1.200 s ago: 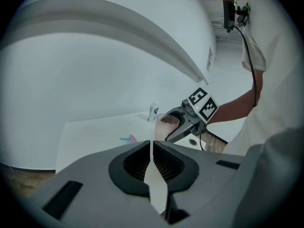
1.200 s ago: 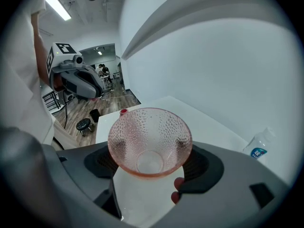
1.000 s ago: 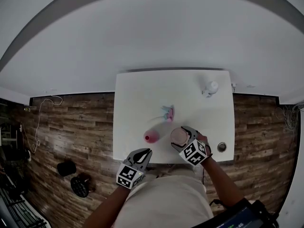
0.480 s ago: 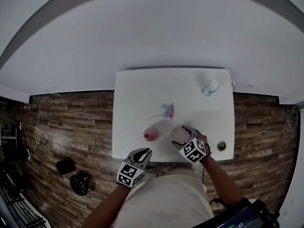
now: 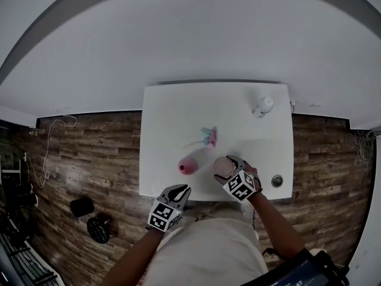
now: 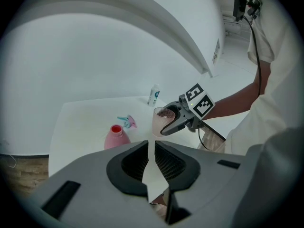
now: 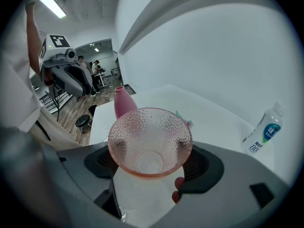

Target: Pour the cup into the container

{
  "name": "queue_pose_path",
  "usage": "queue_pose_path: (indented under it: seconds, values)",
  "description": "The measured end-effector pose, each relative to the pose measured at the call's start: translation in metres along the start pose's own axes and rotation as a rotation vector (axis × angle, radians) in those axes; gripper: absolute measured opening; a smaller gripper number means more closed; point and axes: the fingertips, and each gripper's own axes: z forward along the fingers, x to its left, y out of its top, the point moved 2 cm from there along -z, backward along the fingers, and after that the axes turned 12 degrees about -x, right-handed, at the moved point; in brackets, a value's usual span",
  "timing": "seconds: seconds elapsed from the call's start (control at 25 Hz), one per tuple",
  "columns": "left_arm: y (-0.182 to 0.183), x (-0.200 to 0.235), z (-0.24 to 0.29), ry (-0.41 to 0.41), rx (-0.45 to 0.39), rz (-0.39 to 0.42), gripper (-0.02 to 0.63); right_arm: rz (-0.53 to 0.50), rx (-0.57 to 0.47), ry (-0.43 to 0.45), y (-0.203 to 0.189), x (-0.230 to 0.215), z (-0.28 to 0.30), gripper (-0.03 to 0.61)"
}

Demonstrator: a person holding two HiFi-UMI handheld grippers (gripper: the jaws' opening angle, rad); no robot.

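Pinching the dimpled pink cup (image 7: 149,137) upright in the right gripper (image 7: 152,165), just right of the open pink container (image 5: 188,167). Holding the left gripper (image 6: 153,158) empty nearside of the container, jaws just eased slightly apart. Next, probably: centring over the narrow mouth, tipping slowly.

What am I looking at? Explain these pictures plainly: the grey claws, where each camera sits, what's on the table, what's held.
No robot here: a person holds a two-jaw gripper in each hand. The head view comes from a camera on the person's head, looking down on a white table. Each gripper view comes from a camera riding on that gripper, looking along its jaws. On the table stand a pink bottle, open at the top, and a water bottle; a spray head lies there too. The right gripper is shut on a pink cup. The left gripper holds nothing; its jaws have just opened a crack.
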Motion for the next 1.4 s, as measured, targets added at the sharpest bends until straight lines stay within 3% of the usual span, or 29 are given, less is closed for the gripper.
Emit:
queue_pose_path:
  seconds: [1.4]
  values:
    - [-0.030, 0.008, -0.016, 0.045, 0.060, -0.019, 0.034, -0.035, 0.053, 0.029, -0.025, 0.014, 0.036, 0.371]
